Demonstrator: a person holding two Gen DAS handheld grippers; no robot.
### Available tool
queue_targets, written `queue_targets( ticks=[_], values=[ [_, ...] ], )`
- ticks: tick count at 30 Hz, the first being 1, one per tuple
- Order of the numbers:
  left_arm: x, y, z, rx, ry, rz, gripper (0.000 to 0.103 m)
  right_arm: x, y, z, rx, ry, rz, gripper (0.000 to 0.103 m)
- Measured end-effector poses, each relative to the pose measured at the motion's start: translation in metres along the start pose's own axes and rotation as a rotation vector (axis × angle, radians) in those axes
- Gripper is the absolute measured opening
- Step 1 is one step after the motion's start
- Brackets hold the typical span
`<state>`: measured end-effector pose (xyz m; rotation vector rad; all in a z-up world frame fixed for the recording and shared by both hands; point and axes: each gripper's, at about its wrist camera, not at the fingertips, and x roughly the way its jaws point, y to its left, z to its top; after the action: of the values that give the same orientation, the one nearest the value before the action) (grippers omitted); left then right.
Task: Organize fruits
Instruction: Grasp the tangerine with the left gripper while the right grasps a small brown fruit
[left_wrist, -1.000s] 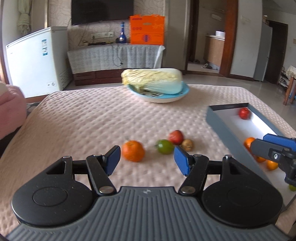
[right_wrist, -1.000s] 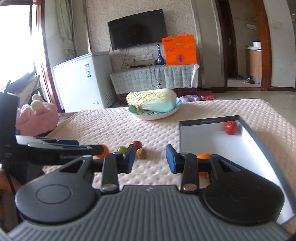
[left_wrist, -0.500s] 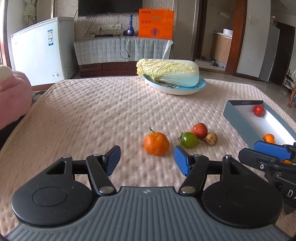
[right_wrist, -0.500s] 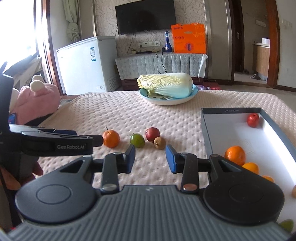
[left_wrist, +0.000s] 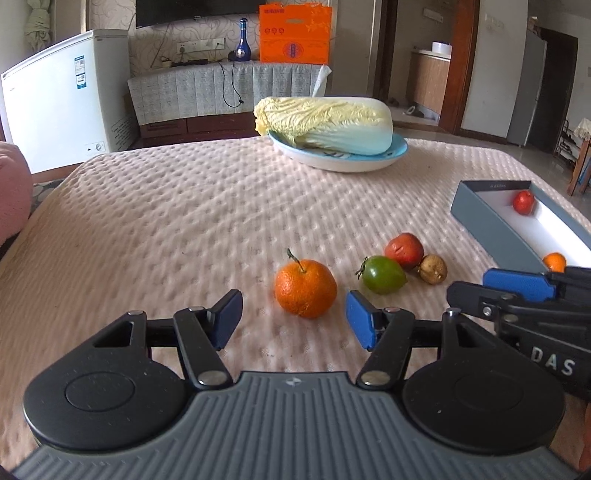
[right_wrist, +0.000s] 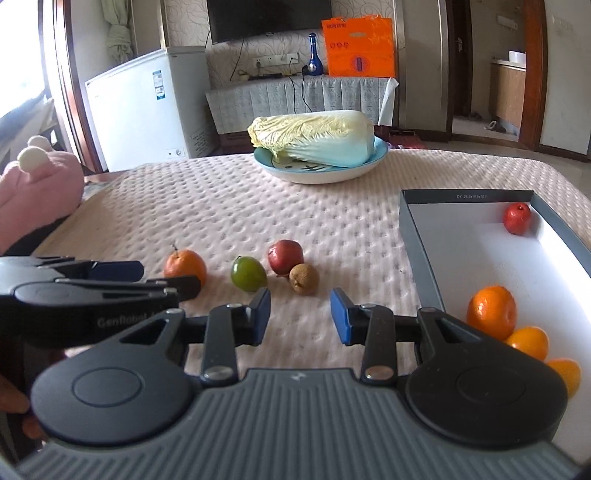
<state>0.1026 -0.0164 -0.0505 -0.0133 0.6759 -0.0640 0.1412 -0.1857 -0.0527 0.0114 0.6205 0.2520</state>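
A pink quilted table (left_wrist: 184, 206) carries a cabbage (left_wrist: 325, 123) on a blue plate (left_wrist: 343, 162) at 12 o'clock. At 3 o'clock, the grey box (right_wrist: 417, 251) holds a red fruit (right_wrist: 517, 218) and oranges (right_wrist: 491, 312). The left gripper (left_wrist: 293, 319), released and empty, faces a stemmed orange (left_wrist: 306, 288) just ahead; a green tomato (left_wrist: 383, 275), red tomato (left_wrist: 404, 250) and brown fruit (left_wrist: 433, 269) cluster at 2 o'clock. The right gripper (right_wrist: 300, 314) hangs parted, holding nothing.
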Motion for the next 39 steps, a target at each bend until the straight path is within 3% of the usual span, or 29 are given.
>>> queue_targets(
  ticks=[13, 20, 22, 39],
  values=[
    [0.017, -0.001, 0.002, -0.015, 0.012, -0.019, 0.057, 0.026, 0.002, 0.006, -0.011, 0.040, -0.022, 0.038],
    [0.019, -0.001, 0.002, -0.017, 0.006, -0.031, 0.045, 0.035, 0.005, 0.008, -0.026, 0.051, -0.019, 0.025],
    [0.018, -0.001, 0.002, -0.019, 0.006, -0.032, 0.044, 0.036, 0.004, 0.008, -0.026, 0.058, -0.021, 0.021],
    [0.006, -0.003, 0.001, -0.050, 0.001, -0.030, 0.041, 0.008, 0.004, 0.002, -0.011, 0.070, 0.029, 0.021]
  ],
)
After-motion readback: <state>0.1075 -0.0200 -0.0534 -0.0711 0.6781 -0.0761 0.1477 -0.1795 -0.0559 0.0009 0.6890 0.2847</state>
